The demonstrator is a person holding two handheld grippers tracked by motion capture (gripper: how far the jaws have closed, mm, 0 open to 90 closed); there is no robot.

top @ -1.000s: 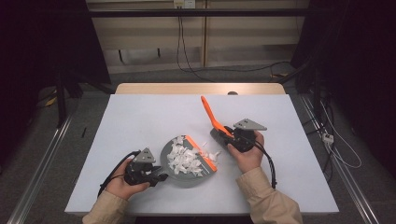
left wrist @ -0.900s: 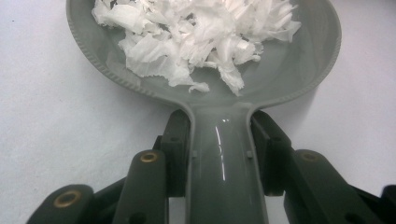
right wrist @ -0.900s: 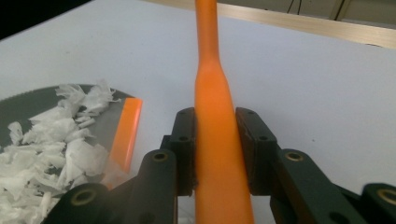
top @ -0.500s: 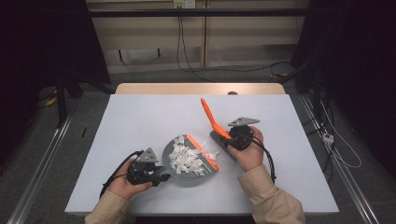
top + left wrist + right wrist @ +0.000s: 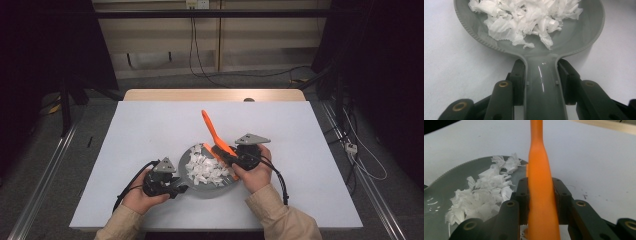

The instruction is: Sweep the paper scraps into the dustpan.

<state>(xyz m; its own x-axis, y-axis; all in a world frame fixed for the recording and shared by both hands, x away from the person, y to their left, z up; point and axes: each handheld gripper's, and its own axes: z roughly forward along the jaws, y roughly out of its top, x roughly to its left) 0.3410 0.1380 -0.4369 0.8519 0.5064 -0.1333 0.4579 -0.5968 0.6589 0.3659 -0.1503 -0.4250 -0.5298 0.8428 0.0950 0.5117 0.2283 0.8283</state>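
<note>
Black fingers (image 5: 517, 75) of the left gripper (image 5: 161, 181) closed on the grey handle (image 5: 544, 92) of a grey pan (image 5: 586, 37); handle runs straight between them, pads pressed to both sides. Pan sits flat on the white bench (image 5: 150, 130), near its front edge, a little left of centre. Shredded white paper (image 5: 206, 168) heaped in the pan bowl; in the left gripper view the shreds (image 5: 524, 20) lie towards the far side, bare grey floor nearest the handle.

Right gripper (image 5: 239, 154): fingers (image 5: 522, 195) clamped on an orange spatula (image 5: 540, 195), holding its handle at the widening lower part. Handle (image 5: 210, 125) rises up and back, tilted away from the person, tip over the bench behind the pan. Spatula blade (image 5: 220, 159) lies at the pan's right rim, touching or just over the paper; exact contact cannot be told. Right gripper hangs over the pan's right edge.

Both hands come in from the bench's front edge, tan sleeves (image 5: 280, 215) at the wrists. Black cables (image 5: 280, 180) trail from each gripper back towards the person. Grey three-cornered plate (image 5: 252, 138) atop the right gripper.
</note>
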